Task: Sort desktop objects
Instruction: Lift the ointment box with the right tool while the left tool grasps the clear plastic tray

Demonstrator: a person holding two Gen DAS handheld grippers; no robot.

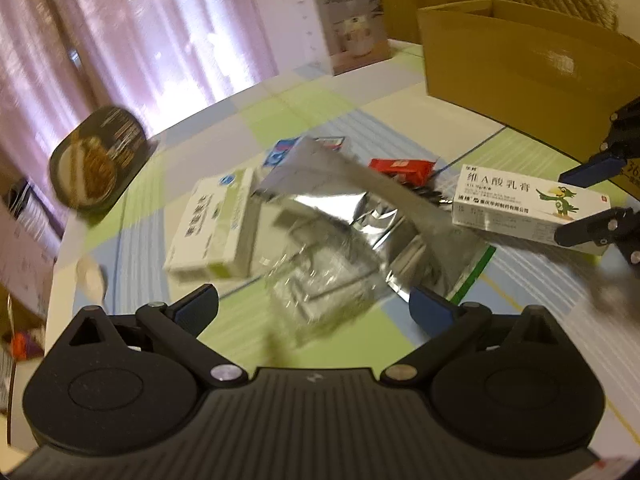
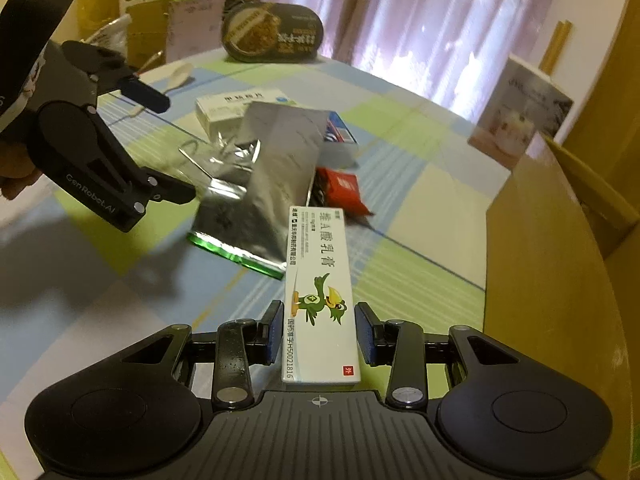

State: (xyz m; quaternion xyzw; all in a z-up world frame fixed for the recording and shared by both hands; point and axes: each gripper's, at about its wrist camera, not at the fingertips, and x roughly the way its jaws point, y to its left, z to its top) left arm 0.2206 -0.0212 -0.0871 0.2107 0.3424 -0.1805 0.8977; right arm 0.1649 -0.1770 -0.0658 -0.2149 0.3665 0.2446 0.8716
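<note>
Checked tablecloth [image 2: 420, 184] filled both views, clutter heaped mid-table. I had the right gripper [image 2: 319, 330] straddling the ointment box [image 2: 318, 292], pads parted on either side, not yet squeezing, lined up lengthwise for a clean pinch. My left gripper [image 1: 312, 304] hung spread wide over the foil pouch [image 1: 344, 216]. Beside waited the cardboard box [image 2: 540, 280], probably the destination.

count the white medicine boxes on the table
2. The bird-printed ointment box lies between the right tool's fingers; the other box sits beside the silver pouch. More may be hidden.
</note>
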